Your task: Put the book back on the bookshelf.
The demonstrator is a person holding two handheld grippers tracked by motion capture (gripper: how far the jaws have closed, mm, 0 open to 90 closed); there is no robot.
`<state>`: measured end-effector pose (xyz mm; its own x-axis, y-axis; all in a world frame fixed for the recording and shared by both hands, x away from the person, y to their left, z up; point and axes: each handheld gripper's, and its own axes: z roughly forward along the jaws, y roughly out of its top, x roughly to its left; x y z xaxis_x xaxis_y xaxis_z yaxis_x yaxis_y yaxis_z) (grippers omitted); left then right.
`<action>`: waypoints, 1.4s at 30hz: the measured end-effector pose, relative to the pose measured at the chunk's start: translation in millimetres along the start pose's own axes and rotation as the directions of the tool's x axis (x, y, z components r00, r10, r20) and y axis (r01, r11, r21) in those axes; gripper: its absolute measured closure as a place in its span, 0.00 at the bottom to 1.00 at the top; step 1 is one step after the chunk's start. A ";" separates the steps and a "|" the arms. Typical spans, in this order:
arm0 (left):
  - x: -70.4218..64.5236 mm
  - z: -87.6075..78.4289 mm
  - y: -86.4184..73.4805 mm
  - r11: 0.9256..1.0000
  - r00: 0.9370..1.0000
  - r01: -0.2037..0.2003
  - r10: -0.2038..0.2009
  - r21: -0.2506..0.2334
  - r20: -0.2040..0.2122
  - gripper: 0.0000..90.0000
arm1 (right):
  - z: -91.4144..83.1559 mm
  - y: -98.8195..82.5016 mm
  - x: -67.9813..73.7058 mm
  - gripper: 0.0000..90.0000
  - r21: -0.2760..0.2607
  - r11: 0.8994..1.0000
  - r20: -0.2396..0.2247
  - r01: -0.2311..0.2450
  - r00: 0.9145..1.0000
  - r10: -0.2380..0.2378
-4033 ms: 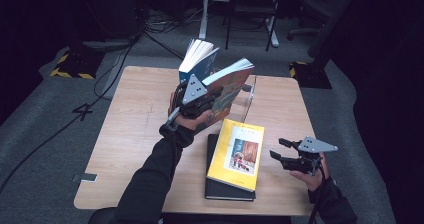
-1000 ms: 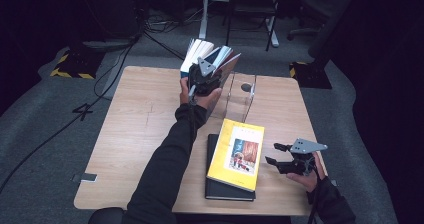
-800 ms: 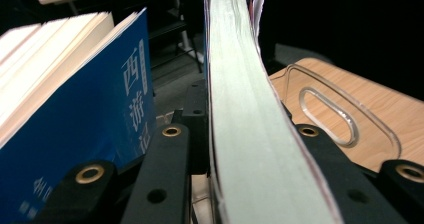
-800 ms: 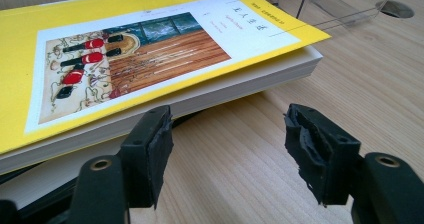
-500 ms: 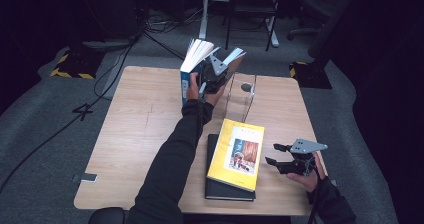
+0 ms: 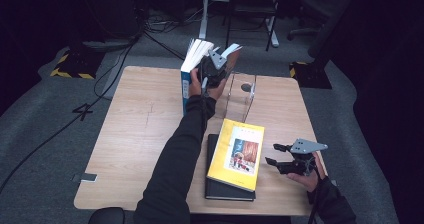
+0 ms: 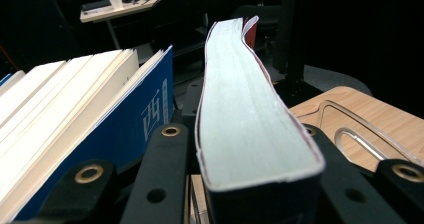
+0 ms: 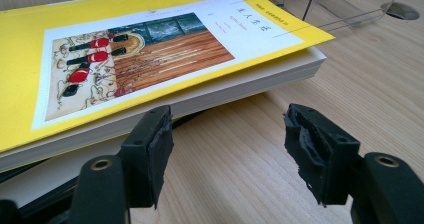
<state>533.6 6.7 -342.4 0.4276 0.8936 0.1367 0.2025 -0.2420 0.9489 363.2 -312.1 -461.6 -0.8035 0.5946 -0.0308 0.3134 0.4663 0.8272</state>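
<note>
Our left gripper has just been closing; its jaws now clamp a thick book, upright at the table's far edge, just beside a blue book and a clear bookend. Our right gripper hangs open, holding nothing, just beside the yellow book stacked on a black one.

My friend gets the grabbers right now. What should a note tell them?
Left gripper: shut on the thick book, held upright at the far side of the table, right beside the standing blue book and by the clear bookend.
Right gripper: open, holding nothing, low over the table next to the yellow book.
The yellow book lies flat on a black book.
Done: blue book stands.
Left, most likely: stand the thick book, then the two flat ones.
</note>
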 end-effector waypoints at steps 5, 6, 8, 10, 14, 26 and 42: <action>5.0 -4.2 -1.8 0.999 0.999 0.029 -0.028 0.017 -0.043 0.80 | 0.9 -0.1 0.1 0.40 0.008 1.000 -0.004 0.002 1.000 -0.002; 6.6 -5.7 -1.5 0.999 0.998 0.034 -0.033 0.016 -0.059 0.78 | 1.3 -0.1 0.3 0.40 0.010 1.000 -0.003 0.003 1.000 -0.003; 10.5 -9.3 -0.9 0.998 0.997 0.056 -0.055 0.009 -0.059 0.77 | 1.6 0.5 1.2 0.40 0.011 1.000 -0.005 0.004 1.000 -0.004; 11.6 -11.7 -0.5 0.999 0.998 0.041 -0.041 0.014 -0.042 0.75 | 1.8 1.1 1.8 0.40 0.012 1.000 -0.007 0.009 1.000 -0.009; 8.8 -14.2 -1.0 1.000 0.999 0.025 -0.024 0.011 -0.039 0.75 | 2.1 1.0 1.9 0.40 0.013 1.000 -0.008 0.010 1.000 -0.010; 14.3 -36.0 -7.6 1.000 0.999 0.028 -0.028 0.006 0.034 0.64 | 1.6 1.3 2.7 0.39 0.015 1.000 -0.011 0.009 1.000 -0.009; 25.5 -81.9 -22.1 0.999 0.985 -0.035 0.032 0.013 0.170 0.54 | 4.7 1.5 4.9 0.36 0.033 0.999 -0.021 0.007 1.000 -0.006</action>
<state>467.9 65.8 -336.6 0.5774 0.8081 0.1167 0.1990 -0.2779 0.9398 362.1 -305.5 -463.2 -0.8162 0.5773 -0.0241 0.3239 0.4916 0.8083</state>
